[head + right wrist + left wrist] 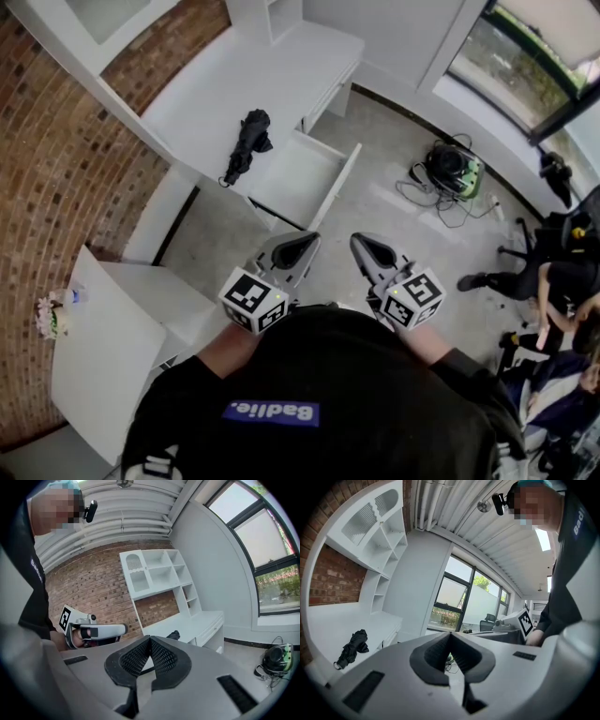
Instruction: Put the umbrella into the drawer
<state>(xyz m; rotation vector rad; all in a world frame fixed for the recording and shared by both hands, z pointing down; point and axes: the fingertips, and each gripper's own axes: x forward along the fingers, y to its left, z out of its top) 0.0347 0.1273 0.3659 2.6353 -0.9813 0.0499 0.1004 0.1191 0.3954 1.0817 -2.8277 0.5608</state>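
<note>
A folded black umbrella [247,141] lies on the white counter [272,75] against the brick wall, its handle pointing toward the counter's near edge. Just right of it a white drawer [305,178] stands pulled open, with nothing visible inside. Both grippers are held close to my chest, well short of the drawer. My left gripper [307,243] is shut and holds nothing; its own view shows the umbrella [352,647] far off at the left. My right gripper [362,244] is also shut and empty, and only a tip of the umbrella [174,634] shows past its jaws.
A dark bag with green trim and loose cables [453,169] lie on the floor at the right. People sit by chairs at the far right [553,281]. A low white table [103,347] with a small flower bunch [49,317] stands at my left.
</note>
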